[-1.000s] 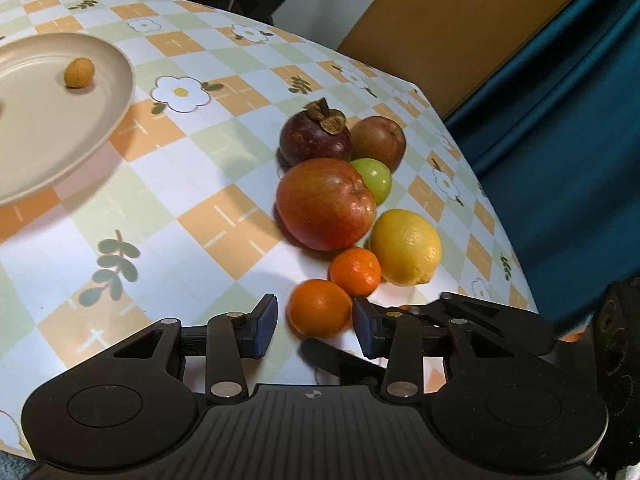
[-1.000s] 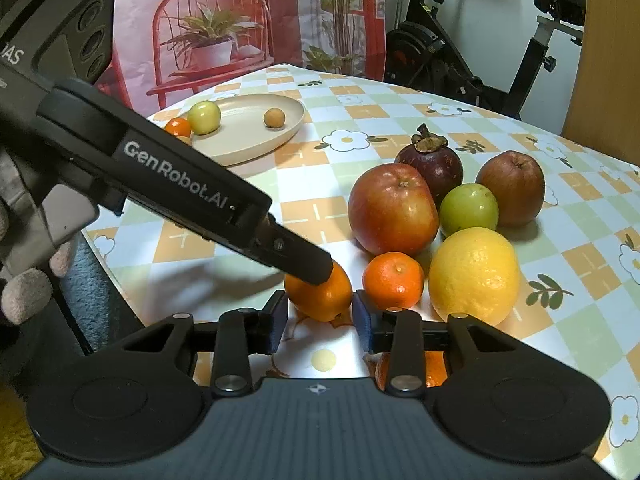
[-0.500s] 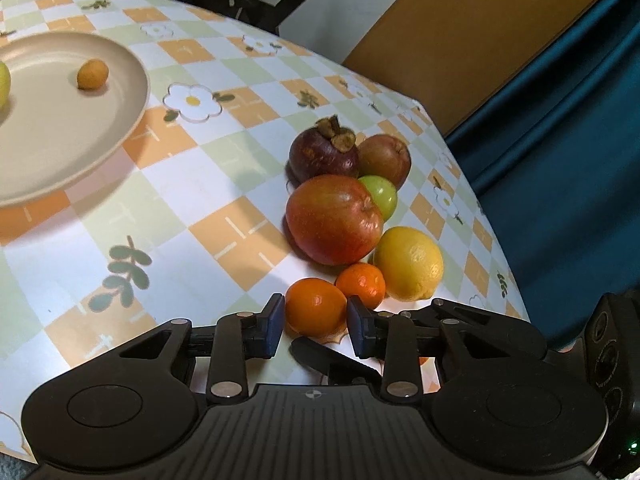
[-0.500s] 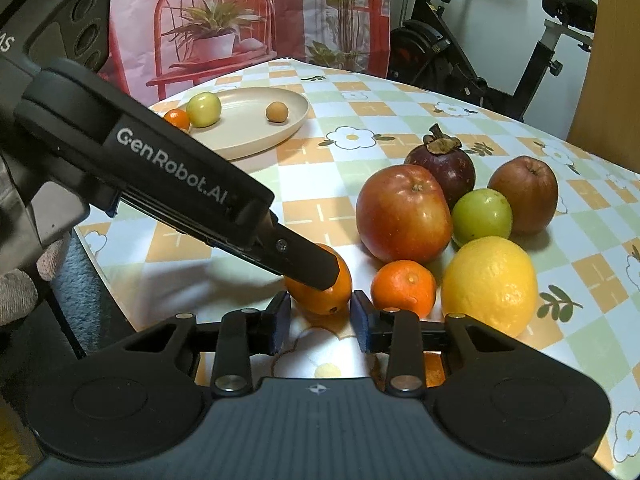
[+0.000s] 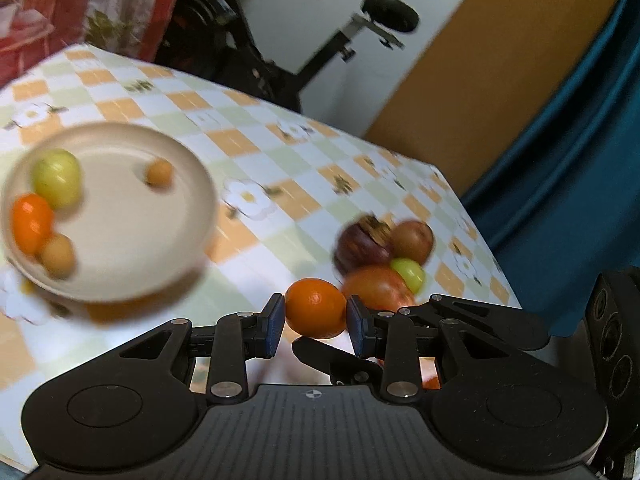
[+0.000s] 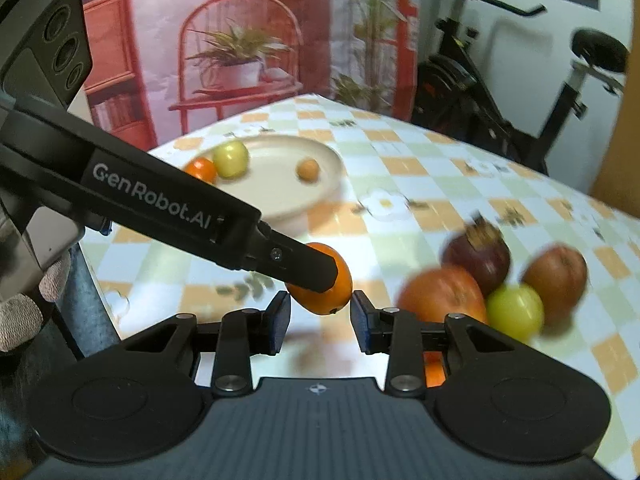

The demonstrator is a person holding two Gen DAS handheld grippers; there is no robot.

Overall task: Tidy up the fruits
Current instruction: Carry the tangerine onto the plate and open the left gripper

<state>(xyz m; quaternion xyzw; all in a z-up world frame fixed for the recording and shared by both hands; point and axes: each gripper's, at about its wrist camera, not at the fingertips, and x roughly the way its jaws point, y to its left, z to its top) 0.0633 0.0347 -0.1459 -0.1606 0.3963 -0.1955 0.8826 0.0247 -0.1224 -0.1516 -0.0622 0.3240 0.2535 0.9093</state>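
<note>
Checkered tablecloth point(image 5: 256, 240) with flower print; exercise bike point(image 6: 520, 92) behind. Left gripper point(image 5: 316, 322): jaws just closed, clenched on a small orange point(image 5: 316, 307), held clear of the cloth. Right gripper point(image 6: 318, 322): jaws narrow with nothing pressed between the pads, the same orange just ahead of them. Plate point(image 5: 132, 240), ahead-left of left gripper: holds four small fruits. Fruit cluster point(image 6: 492, 280), ahead-right of right gripper: an apple, a mangosteen, others.
</note>
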